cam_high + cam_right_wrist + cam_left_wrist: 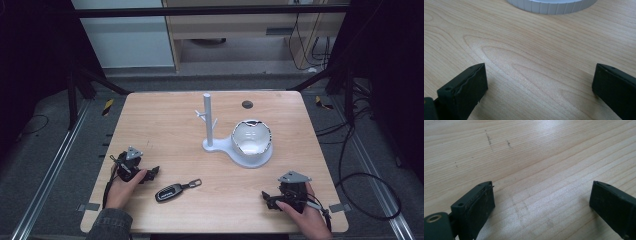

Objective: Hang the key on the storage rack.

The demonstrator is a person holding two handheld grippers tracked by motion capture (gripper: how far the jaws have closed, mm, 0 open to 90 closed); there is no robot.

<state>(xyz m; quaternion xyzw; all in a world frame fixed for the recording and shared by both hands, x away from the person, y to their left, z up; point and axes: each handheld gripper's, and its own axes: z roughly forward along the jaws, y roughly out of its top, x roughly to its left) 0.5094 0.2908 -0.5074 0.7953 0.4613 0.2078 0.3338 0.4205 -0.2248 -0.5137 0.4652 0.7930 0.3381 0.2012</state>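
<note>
A black car key fob (pixel 170 191) with a metal ring lies on the wooden table (pixel 165 135) near the front, between my two hands. A white stand (pixel 208 122) with an upright peg post and a round base holds a white and silver bowl (pixel 251 137) at the middle right. My left gripper (pixel 152 173) rests at the front left, just left of the fob, open with bare wood between its jaws (pixel 541 202). My right gripper (pixel 266 198) rests at the front right, open over bare wood (pixel 540 82), with the stand's ribbed base edge (pixel 551 6) ahead of it.
A small dark round spot (pixel 247 104) sits near the table's far edge. Black cables and metal frame legs surround the table on the floor. Open wood lies between the stand and the front edge.
</note>
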